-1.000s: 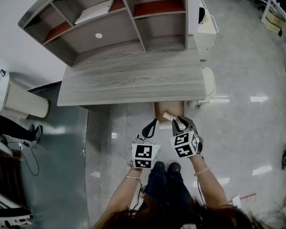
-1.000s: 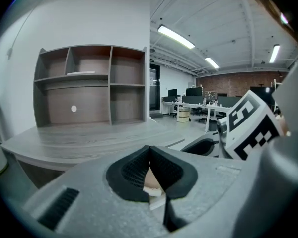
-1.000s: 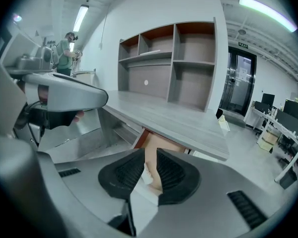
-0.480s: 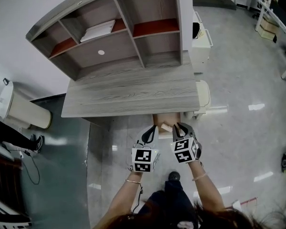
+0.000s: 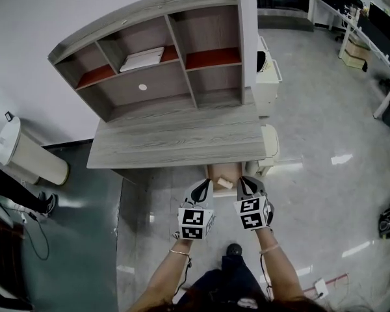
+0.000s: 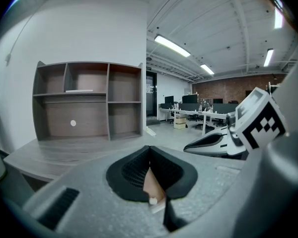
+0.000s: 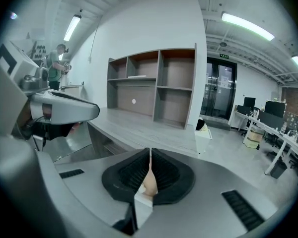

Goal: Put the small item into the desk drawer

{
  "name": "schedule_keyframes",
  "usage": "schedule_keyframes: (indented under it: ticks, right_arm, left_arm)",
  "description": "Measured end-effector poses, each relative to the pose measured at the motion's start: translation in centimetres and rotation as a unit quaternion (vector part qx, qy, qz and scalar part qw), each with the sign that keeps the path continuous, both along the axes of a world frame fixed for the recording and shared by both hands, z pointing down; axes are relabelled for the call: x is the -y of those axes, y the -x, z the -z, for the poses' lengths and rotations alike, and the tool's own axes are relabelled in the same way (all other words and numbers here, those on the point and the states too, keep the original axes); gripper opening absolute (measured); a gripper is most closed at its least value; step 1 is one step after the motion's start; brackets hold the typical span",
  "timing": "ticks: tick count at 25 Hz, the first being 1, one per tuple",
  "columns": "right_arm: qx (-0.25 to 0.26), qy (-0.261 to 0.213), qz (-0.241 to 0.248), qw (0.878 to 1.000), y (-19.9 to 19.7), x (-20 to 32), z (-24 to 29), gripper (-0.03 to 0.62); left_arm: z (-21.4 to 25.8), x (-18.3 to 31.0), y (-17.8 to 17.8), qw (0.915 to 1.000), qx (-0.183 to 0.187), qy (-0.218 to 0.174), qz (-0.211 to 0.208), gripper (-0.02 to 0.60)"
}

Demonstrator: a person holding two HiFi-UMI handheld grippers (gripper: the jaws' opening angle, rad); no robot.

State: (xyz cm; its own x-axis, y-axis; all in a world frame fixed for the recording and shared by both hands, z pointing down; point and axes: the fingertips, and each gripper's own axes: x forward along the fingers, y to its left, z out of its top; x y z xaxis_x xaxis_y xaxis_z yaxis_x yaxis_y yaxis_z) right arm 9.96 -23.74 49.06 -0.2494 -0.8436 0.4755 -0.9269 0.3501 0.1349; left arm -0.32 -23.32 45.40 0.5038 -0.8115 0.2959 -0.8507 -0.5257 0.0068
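Below the front edge of the grey wood-grain worktop (image 5: 182, 142), the drawer (image 5: 220, 169) stands pulled open, showing its brown interior. The small item (image 5: 225, 183), pale and cream-coloured, lies inside the drawer near its front edge, free of both tools. In the head view it appears between the left claw (image 5: 206, 183) and the right claw (image 5: 242, 181), which flank it side by side; neither touches it. The left gripper view shows the left claw with its black ribbed pads meeting at the tips and nothing gripped; only a sliver of brown wood and a small white spot show through the slit lower down. The right claw's jaws have just been closing. In the right gripper view they stand together with nothing caught between them, and a pale tan patch is visible through the gap beneath the tips. Each claw carries its cube of square markers and is held in one of the person's hands. A shelf unit (image 5: 195, 77) with open compartments rises at the back of the worktop, with a flat white object (image 5: 142, 58) on one upper shelf. A white bin (image 5: 26, 155) stands on the floor to the left.
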Motion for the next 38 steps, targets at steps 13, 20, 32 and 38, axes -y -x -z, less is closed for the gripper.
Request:
schedule_keyframes:
  ticks: [13, 20, 32, 38]
  right_arm:
    - [-0.001, -0.057, -0.02, 0.998, 1.1, -4.5, 6.2, 0.003]
    - [0.009, -0.085, -0.03, 0.996, 2.0, -7.1, 9.3, 0.002]
    - [0.029, -0.115, -0.042, 0.992, 2.7, -10.6, 14.2, 0.002]
    - [0.027, -0.135, -0.039, 0.99, 3.2, -12.2, 16.5, 0.002]
  left_arm:
    - [4.9, -3.9, 0.6, 0.9992, -0.022, -0.025, -0.022, 0.015]
    - [6.9, -6.1, 1.4, 0.9985, -0.031, -0.033, -0.03, 0.015]
    - [11.6, -9.3, 1.5, 0.996, -0.044, -0.059, -0.05, 0.015]
    - [14.1, -10.6, 1.8, 0.9943, -0.049, -0.077, -0.055, 0.015]
